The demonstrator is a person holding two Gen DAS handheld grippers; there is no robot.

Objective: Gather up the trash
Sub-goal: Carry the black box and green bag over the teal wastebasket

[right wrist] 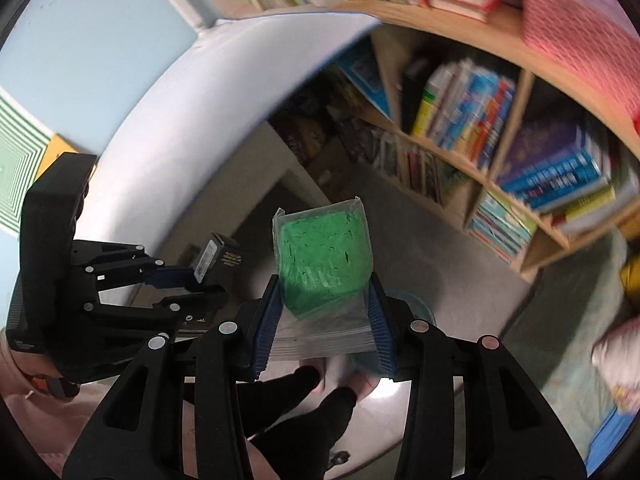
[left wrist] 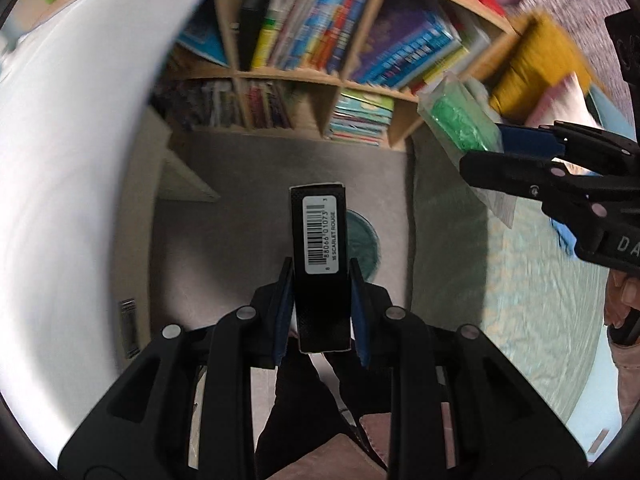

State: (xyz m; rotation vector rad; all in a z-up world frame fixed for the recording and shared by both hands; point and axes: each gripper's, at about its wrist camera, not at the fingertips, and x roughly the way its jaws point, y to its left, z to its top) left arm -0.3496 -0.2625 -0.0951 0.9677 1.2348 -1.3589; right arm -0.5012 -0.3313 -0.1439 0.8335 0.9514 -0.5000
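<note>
Behind both tools stands a wooden bookshelf point(left wrist: 304, 76) full of colourful books, with grey floor point(left wrist: 240, 208) under it and a white wall point(left wrist: 72, 160) on the left side. On the floor lies a round teal thing point(left wrist: 366, 240), half hidden; I cannot tell what it is.

The left gripper point(left wrist: 322, 300) is closed on a narrow black box point(left wrist: 320, 264). Its two blue pads point(left wrist: 284, 304) press the long sides of the box, so the jaws are only a little apart. The box points forward, away from the camera, and has a white barcode label on its top face. It is held in the air above the floor.

The right gripper point(right wrist: 326, 316) clamps a clear plastic zip bag point(right wrist: 324, 260) with a green lump inside. The jaws are wider apart here, and the pads point(right wrist: 266, 316) squeeze the lower part of the bag near its zip strip. The green part stands up beyond the fingertips.

Both grippers are near each other, side by side, not touching.
</note>
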